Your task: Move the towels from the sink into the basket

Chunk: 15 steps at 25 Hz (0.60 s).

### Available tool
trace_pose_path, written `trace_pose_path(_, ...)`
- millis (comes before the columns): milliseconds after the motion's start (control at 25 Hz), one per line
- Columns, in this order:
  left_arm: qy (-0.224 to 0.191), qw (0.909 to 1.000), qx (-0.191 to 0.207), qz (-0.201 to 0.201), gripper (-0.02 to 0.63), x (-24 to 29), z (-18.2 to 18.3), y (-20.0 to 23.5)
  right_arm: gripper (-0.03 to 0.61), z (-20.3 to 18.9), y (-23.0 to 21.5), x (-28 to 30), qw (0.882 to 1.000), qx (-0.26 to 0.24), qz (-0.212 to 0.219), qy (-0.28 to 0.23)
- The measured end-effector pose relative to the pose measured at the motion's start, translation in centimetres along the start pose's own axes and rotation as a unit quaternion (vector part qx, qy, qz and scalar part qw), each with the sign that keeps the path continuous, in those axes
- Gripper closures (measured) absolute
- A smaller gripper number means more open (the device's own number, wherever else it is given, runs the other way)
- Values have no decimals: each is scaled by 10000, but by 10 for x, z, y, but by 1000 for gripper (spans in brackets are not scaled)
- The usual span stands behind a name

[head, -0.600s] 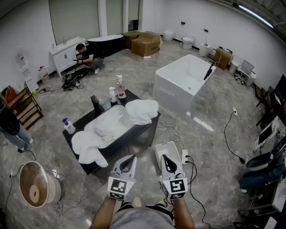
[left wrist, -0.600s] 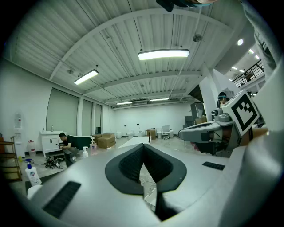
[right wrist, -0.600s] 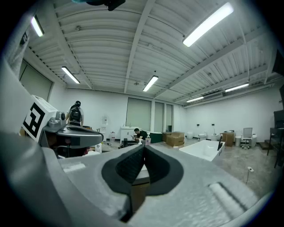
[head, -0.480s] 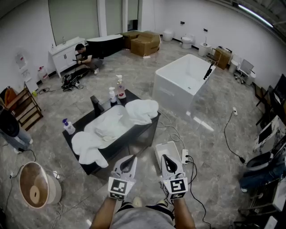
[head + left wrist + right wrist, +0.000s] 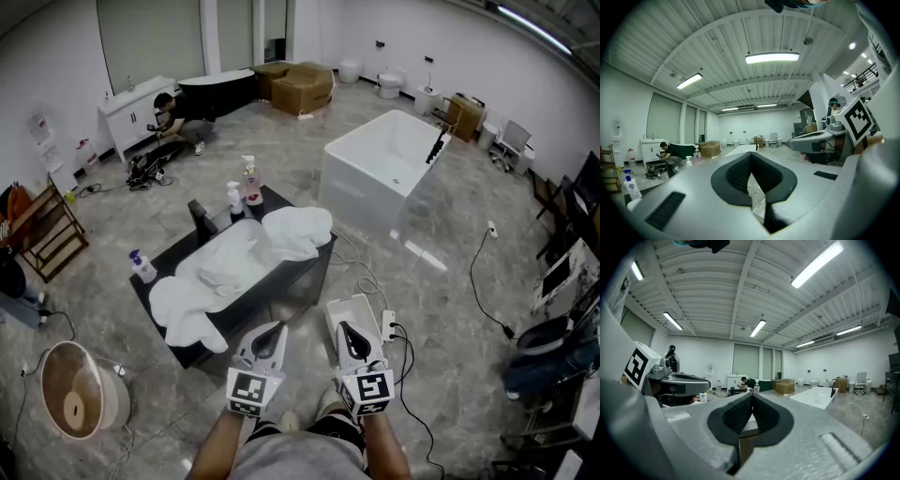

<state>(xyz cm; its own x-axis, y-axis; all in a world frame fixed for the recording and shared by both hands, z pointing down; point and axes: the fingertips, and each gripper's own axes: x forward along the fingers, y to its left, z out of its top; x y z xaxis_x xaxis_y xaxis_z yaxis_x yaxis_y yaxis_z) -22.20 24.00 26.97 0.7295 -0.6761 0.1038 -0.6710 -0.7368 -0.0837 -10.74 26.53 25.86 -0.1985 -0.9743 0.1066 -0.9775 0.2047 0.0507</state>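
Observation:
A black sink unit stands on the floor in front of me in the head view. White towels lie on it: one heaped at its right end, one in the basin, one hanging over the front left corner. A white rectangular basket sits on the floor just past my right gripper. My left gripper hangs beside it, short of the sink's front. Both are shut and hold nothing; the tips meet in the left gripper view and the right gripper view.
A round wicker tub lies at the lower left. Pump bottles and a black tap stand on the sink's far side. A white bathtub is at the right, a power strip with cables on the floor. A person crouches at the back.
The head view has shifted slightly. A person at the left edge has moved almost out of view. Both grippers stay where they were, shut.

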Motion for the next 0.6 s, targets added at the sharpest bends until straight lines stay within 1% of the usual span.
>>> trace_pose_path(280,48,9999,-14,103,604,36,-2,14,578,-4,-26,32,10000,-9,75,35)
trace_pose_path(600,164,9992,-20,365,604,119,-3,43,578,-9,-86,105,9995,14,295,61)
